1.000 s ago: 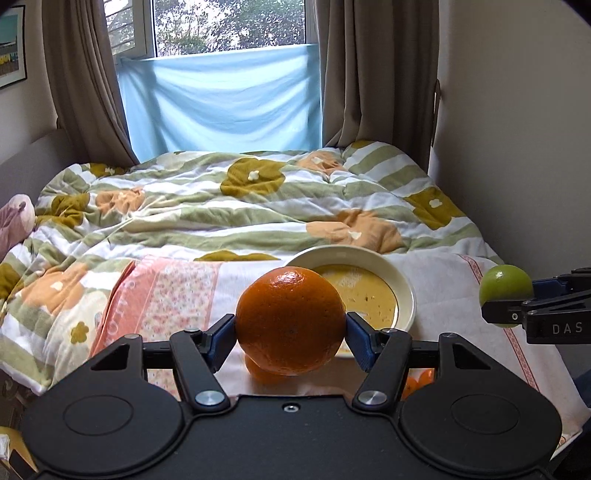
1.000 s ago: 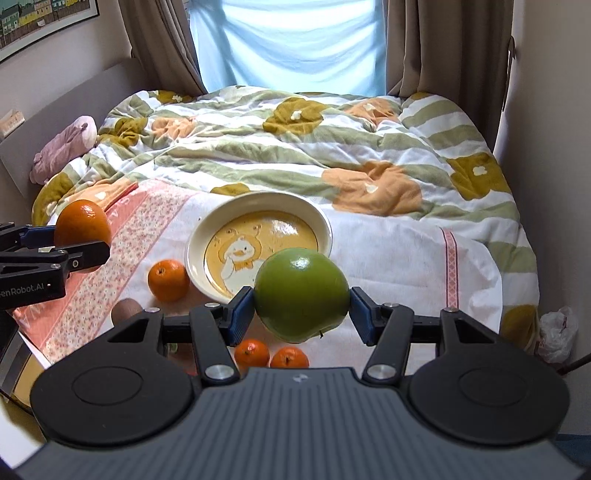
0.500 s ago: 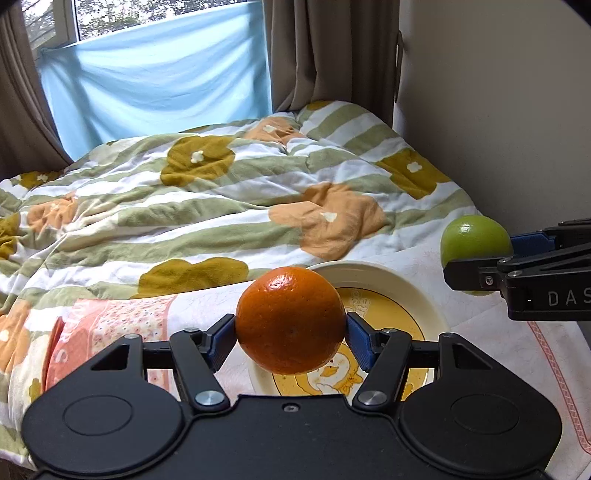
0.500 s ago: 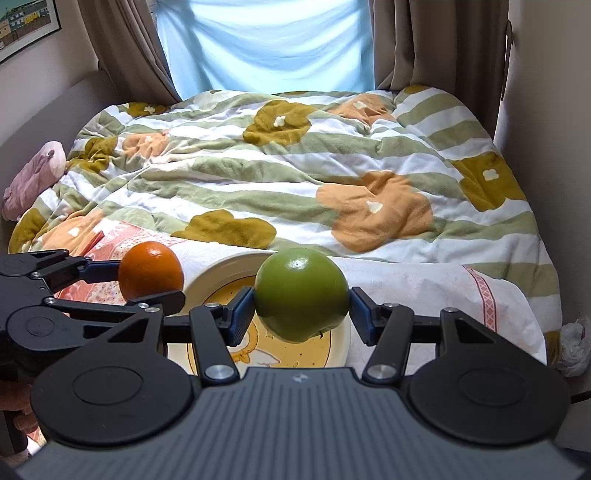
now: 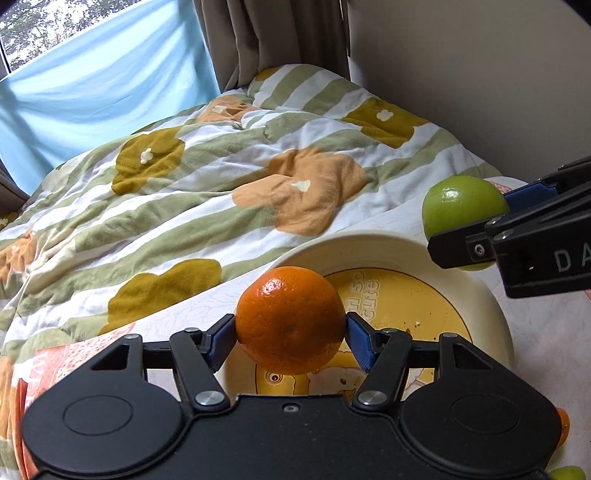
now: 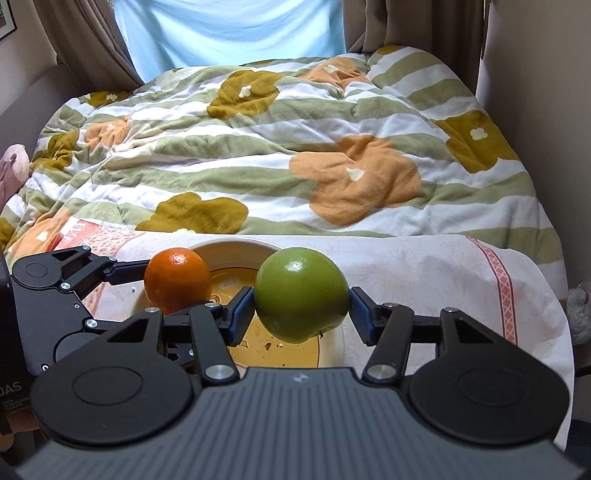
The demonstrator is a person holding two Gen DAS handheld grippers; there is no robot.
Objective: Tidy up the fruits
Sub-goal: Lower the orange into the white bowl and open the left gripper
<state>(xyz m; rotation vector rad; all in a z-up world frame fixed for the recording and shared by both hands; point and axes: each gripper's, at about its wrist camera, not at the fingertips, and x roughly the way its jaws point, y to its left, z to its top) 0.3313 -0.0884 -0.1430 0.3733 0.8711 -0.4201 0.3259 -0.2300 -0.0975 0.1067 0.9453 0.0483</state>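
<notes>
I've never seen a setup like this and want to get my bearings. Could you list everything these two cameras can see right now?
round orange fruit: one, orange, clamped in the left claw above the plate
round green fruit: one, green, clamped in the right claw above the plate
shallow round plate: one, cream rim with yellow cartoon centre, on the white cloth
white patterned cloth: one, white with pink border, spread over the bed's near end
floral striped quilt: one, green and white stripes with orange and mustard flowers, covering the bed
light blue sheet: one, hanging at the window
brown curtains: beside the window
left claw: black with blue pads
right claw: black with blue pads
</notes>
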